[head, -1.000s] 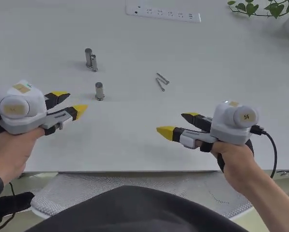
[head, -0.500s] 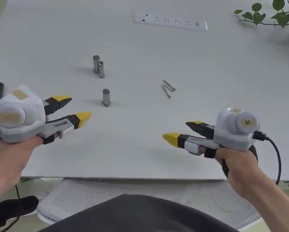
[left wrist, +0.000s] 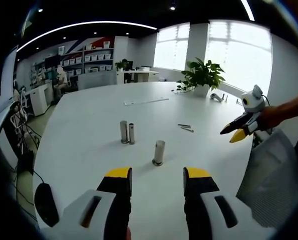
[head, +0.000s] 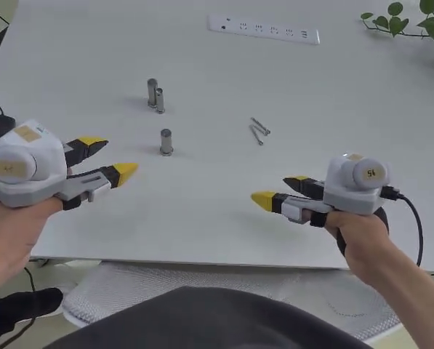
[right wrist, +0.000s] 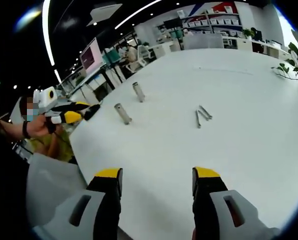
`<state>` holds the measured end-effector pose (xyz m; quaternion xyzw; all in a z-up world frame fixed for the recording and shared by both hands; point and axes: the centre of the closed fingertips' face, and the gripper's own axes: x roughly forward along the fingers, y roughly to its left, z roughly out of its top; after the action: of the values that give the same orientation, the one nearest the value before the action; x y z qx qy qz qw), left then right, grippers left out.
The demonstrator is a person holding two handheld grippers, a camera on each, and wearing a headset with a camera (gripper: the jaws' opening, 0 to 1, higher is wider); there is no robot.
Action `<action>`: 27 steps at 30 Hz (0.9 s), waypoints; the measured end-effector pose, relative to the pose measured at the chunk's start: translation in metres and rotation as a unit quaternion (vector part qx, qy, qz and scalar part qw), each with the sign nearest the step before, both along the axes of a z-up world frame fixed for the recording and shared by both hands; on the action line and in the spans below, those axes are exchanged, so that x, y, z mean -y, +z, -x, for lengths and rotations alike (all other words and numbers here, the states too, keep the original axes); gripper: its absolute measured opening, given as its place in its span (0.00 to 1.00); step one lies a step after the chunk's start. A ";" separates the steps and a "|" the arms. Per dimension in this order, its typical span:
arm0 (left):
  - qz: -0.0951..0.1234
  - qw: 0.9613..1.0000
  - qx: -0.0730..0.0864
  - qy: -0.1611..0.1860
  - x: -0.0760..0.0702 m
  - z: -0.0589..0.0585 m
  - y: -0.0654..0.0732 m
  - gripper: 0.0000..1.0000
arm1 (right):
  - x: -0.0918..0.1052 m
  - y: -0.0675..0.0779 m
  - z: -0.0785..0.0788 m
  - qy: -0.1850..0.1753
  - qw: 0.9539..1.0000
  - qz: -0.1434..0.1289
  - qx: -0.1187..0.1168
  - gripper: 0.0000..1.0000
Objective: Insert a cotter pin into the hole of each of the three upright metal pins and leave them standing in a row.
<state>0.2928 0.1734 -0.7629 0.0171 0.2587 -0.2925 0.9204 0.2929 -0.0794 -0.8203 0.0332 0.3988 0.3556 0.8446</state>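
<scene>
A wide white tabletop [head: 202, 65] in an open office is seen, with a power strip [head: 264, 30] laid along its far edge and a plant [head: 413, 18] at the far right corner. On the left part of the tabletop, two metal pins [head: 153, 91] are stood upright just beside each other. A third metal pin [head: 166, 142] is stood upright a little apart from them, nearer the person. To the right of these, well apart, the cotter pins [head: 259, 131] are laid flat in a small loose cluster; their number cannot be told with certainty. No cotter pin is seen in any of the upright pins.

The left gripper [head: 115, 155] is held in the air over the near left part of the tabletop and is pointed toward the third metal pin. Its yellow-tipped jaws are spread wide, nothing is held between them, and nothing is touched. The right gripper [head: 276, 189] is held over the near right part of the tabletop, on the near side of the cotter pins and apart from them. Its jaws are likewise parted widely, with nothing gripped and no contact made with the tabletop.
</scene>
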 end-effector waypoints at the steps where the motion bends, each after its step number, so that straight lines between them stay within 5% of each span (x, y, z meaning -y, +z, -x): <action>1: 0.001 1.000 -0.001 0.000 0.000 0.000 0.000 0.40 | 0.000 -0.002 -0.001 0.001 1.000 0.003 -0.001 0.58; 27: 0.001 1.000 0.001 0.013 -0.009 0.007 0.002 0.40 | -0.016 -0.011 -0.056 0.023 0.997 0.074 0.007 0.39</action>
<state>0.2856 0.1827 -0.7606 0.0133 0.2579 -0.2808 0.9244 0.3487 -0.0636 -0.8314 -0.0412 0.4192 0.3444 0.8390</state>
